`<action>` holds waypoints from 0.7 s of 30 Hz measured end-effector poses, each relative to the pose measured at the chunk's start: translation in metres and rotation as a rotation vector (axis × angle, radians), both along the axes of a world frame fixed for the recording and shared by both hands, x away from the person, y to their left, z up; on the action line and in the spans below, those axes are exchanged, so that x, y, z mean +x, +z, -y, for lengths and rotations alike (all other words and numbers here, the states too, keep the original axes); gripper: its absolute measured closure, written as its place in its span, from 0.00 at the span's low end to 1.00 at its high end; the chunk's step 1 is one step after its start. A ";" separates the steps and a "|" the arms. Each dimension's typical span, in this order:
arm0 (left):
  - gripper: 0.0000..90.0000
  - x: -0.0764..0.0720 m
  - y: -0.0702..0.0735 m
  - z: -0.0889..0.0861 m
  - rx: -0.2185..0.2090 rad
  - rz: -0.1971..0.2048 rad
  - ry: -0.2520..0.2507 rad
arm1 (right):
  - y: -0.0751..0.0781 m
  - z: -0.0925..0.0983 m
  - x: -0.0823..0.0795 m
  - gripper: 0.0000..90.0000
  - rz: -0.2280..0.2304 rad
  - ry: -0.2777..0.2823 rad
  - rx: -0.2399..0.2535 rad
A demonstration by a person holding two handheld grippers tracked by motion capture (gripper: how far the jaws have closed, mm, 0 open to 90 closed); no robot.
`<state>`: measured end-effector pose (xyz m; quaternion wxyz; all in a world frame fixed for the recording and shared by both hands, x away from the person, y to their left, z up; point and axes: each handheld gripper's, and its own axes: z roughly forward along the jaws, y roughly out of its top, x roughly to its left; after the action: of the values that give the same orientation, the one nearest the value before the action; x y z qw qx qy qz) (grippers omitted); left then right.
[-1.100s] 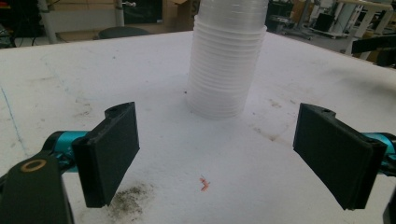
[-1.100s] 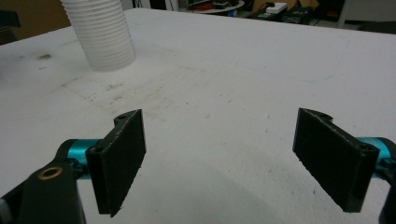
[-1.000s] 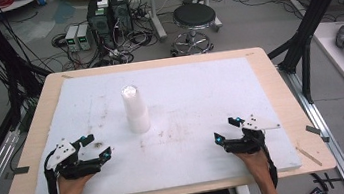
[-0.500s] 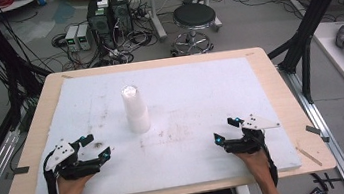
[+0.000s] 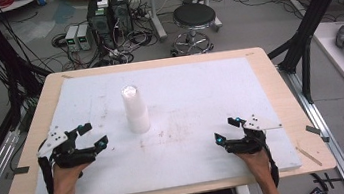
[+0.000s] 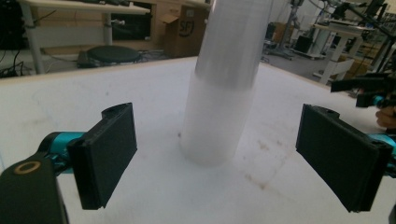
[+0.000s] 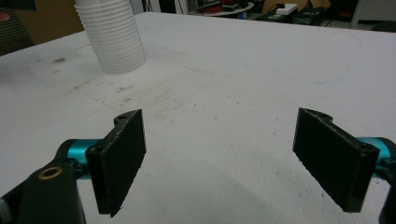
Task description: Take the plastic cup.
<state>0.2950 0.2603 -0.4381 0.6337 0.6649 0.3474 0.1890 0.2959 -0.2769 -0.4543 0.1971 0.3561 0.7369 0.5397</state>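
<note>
Standing mid-mat: 1 cup stack point(image 5: 135, 109) — 2 hand-held grippers, left point(image 5: 95, 135) & right point(image 5: 228, 130), wide open, empty.

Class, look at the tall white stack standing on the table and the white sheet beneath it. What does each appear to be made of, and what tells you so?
The stack of cups looks like thin translucent white plastic: close ribbed rims show in the right gripper view, and light passes through it. The white sheet looks like matte foam board or paper, probably foam; it is dull, scuffed and stained brown, with no shine.

Wooden table point(image 5: 279, 83) carries white sheet point(image 5: 200, 98), perhaps foam.
</note>
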 end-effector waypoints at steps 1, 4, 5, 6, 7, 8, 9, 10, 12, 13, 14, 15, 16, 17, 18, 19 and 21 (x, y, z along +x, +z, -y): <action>0.13 0.008 0.016 0.002 0.004 0.008 -0.019 | 0.000 0.000 0.000 0.19 0.001 0.001 0.002; 0.13 0.019 0.039 0.006 0.027 0.033 -0.047 | 0.000 0.001 -0.001 0.19 0.007 0.005 0.005; 0.13 0.022 0.046 0.007 0.034 0.042 -0.056 | 0.000 0.000 -0.001 0.19 0.008 0.004 0.005; 0.13 0.026 0.052 0.008 0.041 0.048 -0.067 | 0.000 0.000 -0.002 0.19 0.007 0.004 0.005; 0.13 0.029 0.058 0.010 0.048 0.051 -0.079 | 0.000 0.000 -0.001 0.19 0.009 0.005 0.004; 0.13 0.033 0.064 0.012 0.053 0.051 -0.092 | 0.000 0.000 -0.002 0.19 0.009 0.004 0.004; 0.13 0.036 0.069 0.014 0.063 0.049 -0.107 | 0.000 0.000 -0.002 0.19 0.006 0.003 0.005; 0.13 0.036 0.069 0.014 0.063 0.049 -0.107 | 0.000 0.000 -0.002 0.19 0.006 0.003 0.005; 0.13 0.047 0.084 0.020 0.090 0.046 -0.145 | 0.000 0.000 -0.001 0.19 0.008 0.003 0.004; 0.13 0.050 0.088 0.023 0.098 0.048 -0.152 | 0.000 0.000 -0.001 0.19 0.009 0.003 0.004; 0.13 0.053 0.092 0.025 0.104 0.051 -0.157 | 0.000 0.000 -0.001 0.19 0.007 0.003 0.004; 0.13 0.056 0.096 0.028 0.109 0.048 -0.162 | 0.000 0.000 -0.001 0.19 0.008 0.003 0.005; 0.13 0.056 0.096 0.028 0.109 0.048 -0.162 | 0.000 0.000 -0.001 0.19 0.008 0.003 0.006; 0.13 0.061 0.102 0.033 0.115 0.047 -0.173 | 0.000 0.000 -0.001 0.19 0.006 0.003 0.007; 0.13 0.064 0.105 0.036 0.121 0.047 -0.178 | 0.000 0.000 -0.001 0.19 0.004 0.003 0.008; 0.13 0.066 0.107 0.039 0.126 0.047 -0.184 | 0.000 0.001 -0.001 0.19 0.007 0.004 0.007; 0.13 0.070 0.111 0.045 0.134 0.051 -0.198 | 0.000 0.001 -0.001 0.19 0.005 0.005 0.008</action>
<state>0.3651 0.2157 -0.3271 0.6121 0.7318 0.2503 0.1651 0.2949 -0.2778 -0.4543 0.1960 0.3537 0.7351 0.5442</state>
